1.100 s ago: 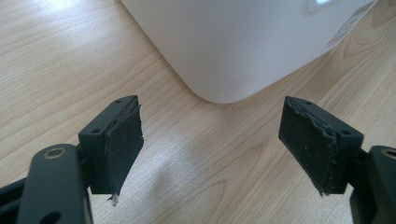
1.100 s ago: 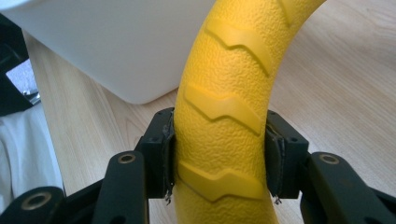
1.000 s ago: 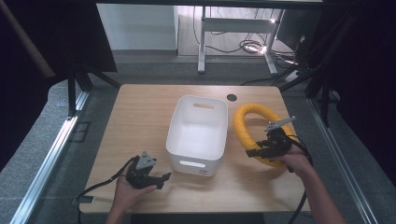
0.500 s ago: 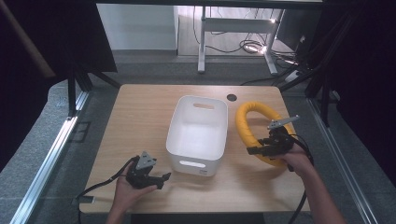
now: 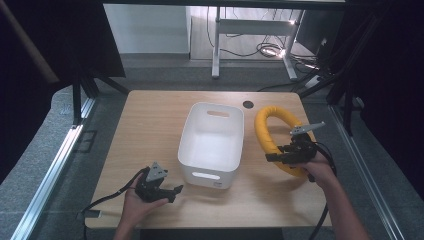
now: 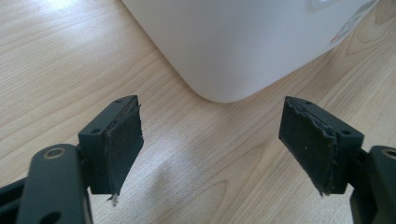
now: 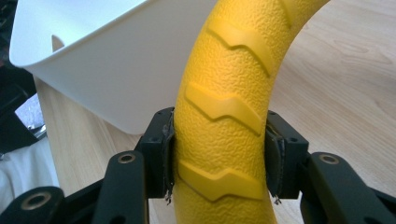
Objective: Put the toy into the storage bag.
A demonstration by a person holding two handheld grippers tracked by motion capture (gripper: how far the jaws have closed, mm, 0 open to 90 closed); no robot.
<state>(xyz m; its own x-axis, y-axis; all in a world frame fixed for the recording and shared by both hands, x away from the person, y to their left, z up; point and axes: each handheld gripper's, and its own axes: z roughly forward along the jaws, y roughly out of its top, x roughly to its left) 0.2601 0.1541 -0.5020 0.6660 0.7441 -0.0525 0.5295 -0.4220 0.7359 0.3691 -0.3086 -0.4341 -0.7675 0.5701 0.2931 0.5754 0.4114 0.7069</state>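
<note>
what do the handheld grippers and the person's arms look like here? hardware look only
Both the left gripper and right gripper are black, with two blocky jaws faced in worn dark pads, frayed at the edges, and visible screw holes. Each carries a grey three-cornered plate and trails a black cable. Forearms are bare; no sleeves in view.

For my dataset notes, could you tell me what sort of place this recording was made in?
Probably a lab or workshop set up for recording: a plain wooden table ringed by dark curtains, a metal-framed desk with loose cables behind, and grey carpet.
</note>
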